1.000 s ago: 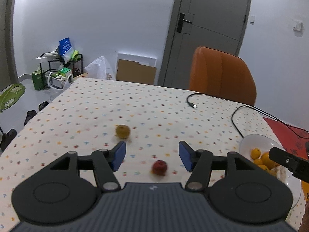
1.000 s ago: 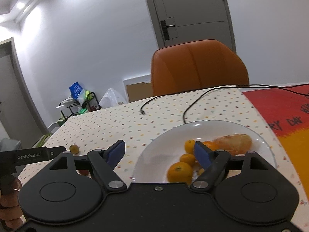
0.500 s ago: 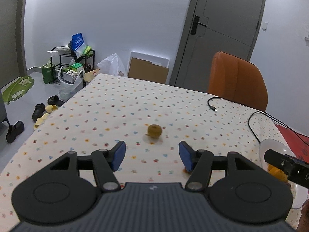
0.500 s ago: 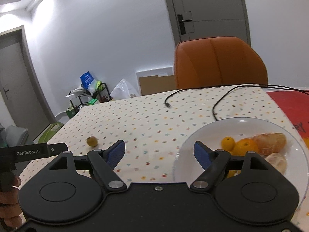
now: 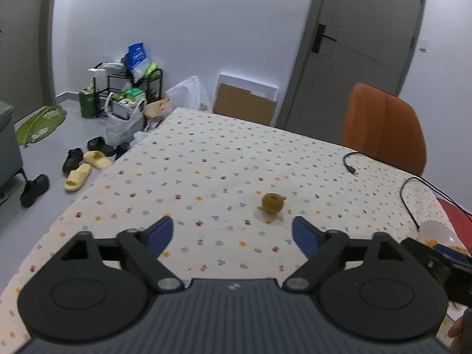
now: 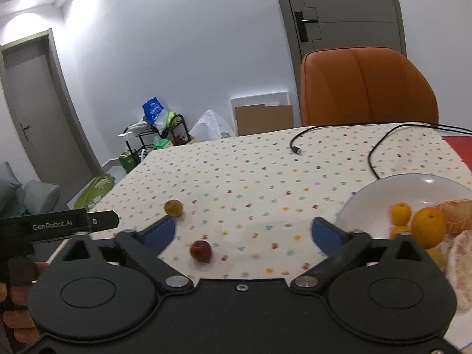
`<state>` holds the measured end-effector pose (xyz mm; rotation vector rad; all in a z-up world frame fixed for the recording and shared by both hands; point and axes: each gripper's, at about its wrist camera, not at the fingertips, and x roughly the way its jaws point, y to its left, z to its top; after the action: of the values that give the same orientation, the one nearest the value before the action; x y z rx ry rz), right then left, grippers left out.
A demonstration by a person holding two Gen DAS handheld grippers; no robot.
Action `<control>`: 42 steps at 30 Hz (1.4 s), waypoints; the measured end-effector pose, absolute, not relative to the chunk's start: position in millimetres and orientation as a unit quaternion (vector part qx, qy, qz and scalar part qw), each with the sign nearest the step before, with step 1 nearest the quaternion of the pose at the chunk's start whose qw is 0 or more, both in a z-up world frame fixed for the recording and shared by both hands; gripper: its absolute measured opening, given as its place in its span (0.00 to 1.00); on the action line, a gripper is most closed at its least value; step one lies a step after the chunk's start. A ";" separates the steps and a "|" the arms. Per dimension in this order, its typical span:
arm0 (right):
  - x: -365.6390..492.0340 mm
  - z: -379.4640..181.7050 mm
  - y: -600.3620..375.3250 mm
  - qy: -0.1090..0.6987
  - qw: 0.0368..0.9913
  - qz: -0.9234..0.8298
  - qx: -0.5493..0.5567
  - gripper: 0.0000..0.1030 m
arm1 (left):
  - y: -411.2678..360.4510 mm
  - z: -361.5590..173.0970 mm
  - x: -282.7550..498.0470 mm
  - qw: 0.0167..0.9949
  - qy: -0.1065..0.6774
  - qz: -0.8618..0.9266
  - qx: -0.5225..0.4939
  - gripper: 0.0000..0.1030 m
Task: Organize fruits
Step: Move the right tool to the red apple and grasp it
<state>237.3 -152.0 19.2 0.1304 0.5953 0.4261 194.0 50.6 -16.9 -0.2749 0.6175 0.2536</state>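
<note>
One yellow-brown fruit [image 5: 273,203] sits alone on the flower-print surface [image 5: 206,171] in the left wrist view, just right of centre, ahead of the left gripper [image 5: 233,233], whose jaws stand wide apart and hold nothing. A white bowl [image 5: 433,231] peeks in at the right edge.

From the right wrist view, the right gripper [image 6: 243,231] is likewise spread wide and empty. A small red fruit [image 6: 201,250] lies between its blue fingers, low in the frame; the yellow-brown one rests beyond the left finger. Oranges [image 6: 427,227] fill the bowl at lower right.
</note>
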 end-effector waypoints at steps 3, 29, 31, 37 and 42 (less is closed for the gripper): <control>241.1 19.0 -145.6 0.297 0.930 0.208 0.065 1.00 | 53.4 -14.1 194.3 0.938 0.295 0.133 -0.123 0.95; 272.3 -17.6 -100.2 0.354 0.900 0.249 0.052 0.48 | 65.4 -21.3 230.9 0.933 0.329 0.117 -0.082 0.95; 274.9 -24.3 -97.4 0.365 0.895 0.251 0.049 0.35 | 63.2 -23.8 234.6 0.934 0.330 0.112 -0.081 0.95; 276.4 -27.7 -106.7 0.356 0.898 0.251 0.062 0.22 | 55.4 -31.8 248.3 0.932 0.336 0.107 -0.082 0.93; 279.0 -22.9 -124.0 0.341 0.907 0.230 0.085 0.22 | 45.2 -38.1 257.5 0.935 0.333 0.100 -0.072 0.89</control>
<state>279.0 -124.0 -22.9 0.1749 0.7045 0.4753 257.5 45.2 -38.1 -0.1467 0.6813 0.2035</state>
